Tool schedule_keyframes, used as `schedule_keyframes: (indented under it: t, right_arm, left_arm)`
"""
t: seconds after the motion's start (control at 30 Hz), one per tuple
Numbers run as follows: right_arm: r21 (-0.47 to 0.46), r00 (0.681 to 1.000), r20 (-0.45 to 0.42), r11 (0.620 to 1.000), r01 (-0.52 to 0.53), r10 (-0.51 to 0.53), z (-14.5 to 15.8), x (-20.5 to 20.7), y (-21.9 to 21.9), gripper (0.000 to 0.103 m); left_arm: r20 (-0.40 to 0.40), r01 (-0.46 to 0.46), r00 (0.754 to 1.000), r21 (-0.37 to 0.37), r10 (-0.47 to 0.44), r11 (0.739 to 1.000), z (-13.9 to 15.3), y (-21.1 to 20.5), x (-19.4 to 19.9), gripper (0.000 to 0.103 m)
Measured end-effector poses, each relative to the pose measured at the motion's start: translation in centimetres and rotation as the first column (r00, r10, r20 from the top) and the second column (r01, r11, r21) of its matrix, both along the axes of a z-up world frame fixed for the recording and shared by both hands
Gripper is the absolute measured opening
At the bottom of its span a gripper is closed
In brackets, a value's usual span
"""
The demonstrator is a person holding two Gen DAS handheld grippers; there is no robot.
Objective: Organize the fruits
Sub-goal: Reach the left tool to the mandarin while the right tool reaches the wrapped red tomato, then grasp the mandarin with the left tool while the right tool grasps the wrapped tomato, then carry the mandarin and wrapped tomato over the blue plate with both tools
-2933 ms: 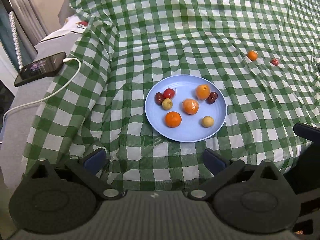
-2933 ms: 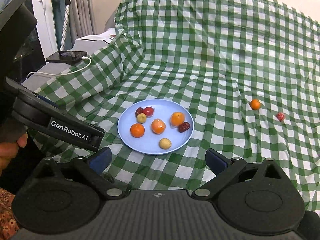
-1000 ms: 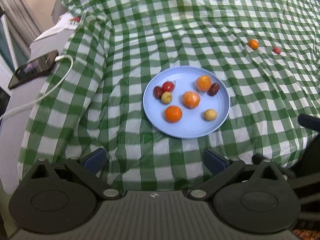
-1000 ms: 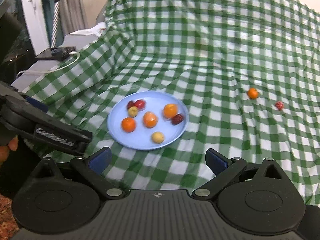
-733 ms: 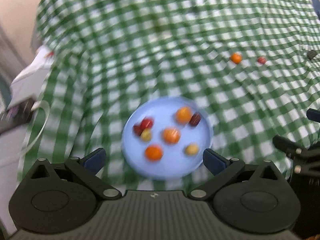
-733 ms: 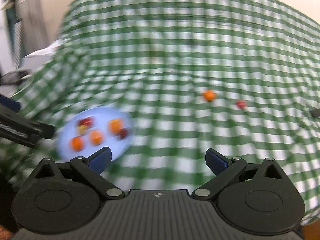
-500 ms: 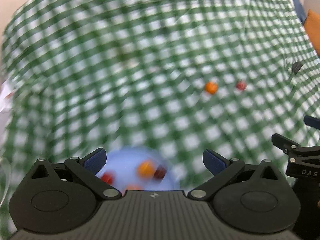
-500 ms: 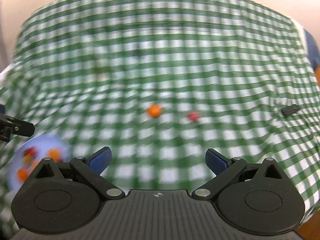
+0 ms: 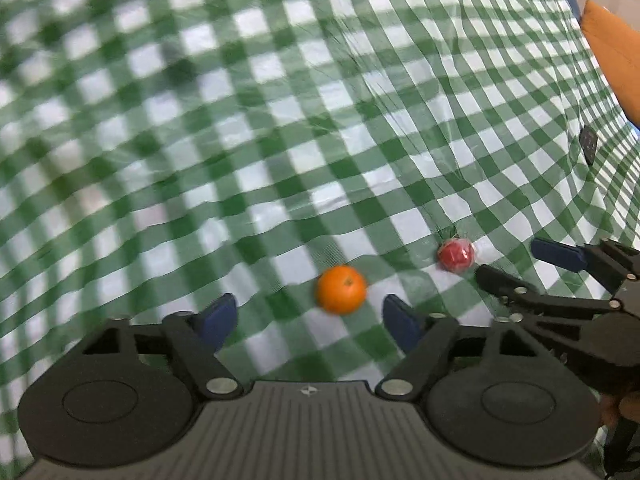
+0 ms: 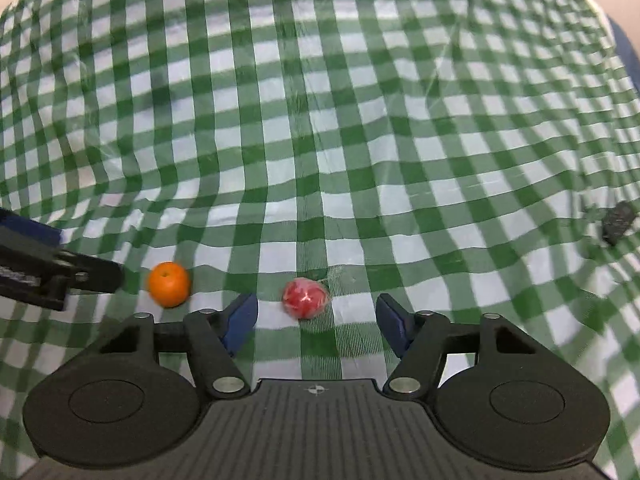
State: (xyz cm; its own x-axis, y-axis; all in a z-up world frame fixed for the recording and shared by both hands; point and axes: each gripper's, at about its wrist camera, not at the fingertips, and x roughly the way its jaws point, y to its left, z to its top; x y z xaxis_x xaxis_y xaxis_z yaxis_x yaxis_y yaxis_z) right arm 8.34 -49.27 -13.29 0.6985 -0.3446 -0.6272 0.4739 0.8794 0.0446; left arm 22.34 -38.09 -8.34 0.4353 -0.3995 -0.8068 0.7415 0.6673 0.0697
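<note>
A small orange fruit (image 9: 341, 289) lies on the green checked cloth, just ahead of my left gripper (image 9: 310, 316) and between its blue pads. The jaws are closing and do not touch it. To its right lies a red fruit (image 9: 456, 255) wrapped in clear film. In the right wrist view that red fruit (image 10: 306, 298) sits between the blue pads of my right gripper (image 10: 316, 318), whose jaws are closing without contact. The orange fruit (image 10: 169, 283) shows at the left there, beside the left gripper's finger (image 10: 60, 270). The right gripper (image 9: 532, 266) also appears at the right of the left wrist view.
The green and white checked cloth (image 10: 320, 120) is wrinkled and covers the whole surface. A small dark object (image 10: 618, 222) lies on it at the far right. An orange cushion (image 9: 612, 52) sits past the cloth's right edge.
Both grippers swept right, away from the blue plate of fruits, and dropped to the two loose fruits. The plate has left both views. Both pairs of jaws have narrowed.
</note>
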Motion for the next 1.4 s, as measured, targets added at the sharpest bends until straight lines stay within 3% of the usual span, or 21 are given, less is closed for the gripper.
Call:
schedule_keyframes:
  t: [0.17,0.23,0.3,0.33,0.4,0.5,0.63,0.77,0.9,1.0,1.2,1.4]
  right_arm:
    - [0.004,1.000,-0.017,1.000,-0.026,0.026,-2.3,2.3,-1.3,0.067]
    - [0.015,0.999,-0.025,0.999,-0.028,0.028,-3.0,3.1,-1.6,0.067]
    - [0.023,0.999,-0.034,0.999,-0.027,0.028,-3.4,3.7,-1.8,0.063]
    - [0.024,0.999,-0.040,0.999,-0.028,0.029,-3.7,3.9,-1.9,0.056]
    - [0.001,0.999,-0.032,1.000,-0.027,0.027,-3.9,4.0,-1.9,0.032]
    - [0.000,1.000,-0.014,1.000,-0.006,0.006,-3.5,3.6,-1.9,0.032]
    - [-0.028,0.998,0.005,0.998,0.063,-0.063,-2.0,2.2,-2.3,0.032]
    - [-0.059,0.995,0.038,0.994,0.093,-0.091,1.2,-0.3,-2.2,0.032]
    - [-0.082,0.997,0.074,0.996,0.026,-0.020,5.0,-3.5,1.1,0.032]
    - [-0.070,0.995,0.075,0.996,-0.057,0.062,7.2,-5.5,4.9,0.032]
    - [0.045,0.976,0.090,0.978,-0.202,0.198,9.8,-9.4,13.7,0.032]
    - [0.097,0.940,0.084,0.936,-0.338,0.330,11.9,-13.4,23.0,0.032]
  left_arm:
    - [-0.024,0.037,0.999,0.019,-0.037,0.999,-2.3,-2.4,1.5,0.074]
    - [-0.057,0.046,0.997,0.040,-0.044,0.998,-3.3,-3.0,2.0,0.058]
    - [-0.083,0.053,0.995,0.053,-0.048,0.997,-4.1,-3.2,2.4,0.051]
    - [-0.093,0.059,0.994,0.046,-0.055,0.997,-4.3,-3.2,2.4,0.040]
    - [-0.083,0.065,0.995,0.036,-0.062,0.997,-4.3,-3.2,2.2,0.038]
    - [-0.023,0.057,0.998,0.009,-0.057,0.998,-3.4,-2.8,1.3,0.037]
    - [-0.014,0.036,0.999,-0.037,-0.036,0.999,-1.0,-1.1,1.0,0.037]
    - [-0.012,-0.035,0.999,-0.080,0.034,0.996,2.6,3.2,0.1,0.037]
    - [-0.004,-0.119,0.993,-0.080,0.119,0.990,5.9,9.0,-2.5,0.037]
    - [-0.002,-0.172,0.985,-0.071,0.172,0.983,7.7,13.8,-5.1,0.037]
    - [-0.016,-0.267,0.964,-0.074,0.266,0.961,10.3,23.2,-11.0,0.037]
    - [-0.012,-0.337,0.941,-0.034,0.337,0.941,11.0,30.2,-16.1,0.037]
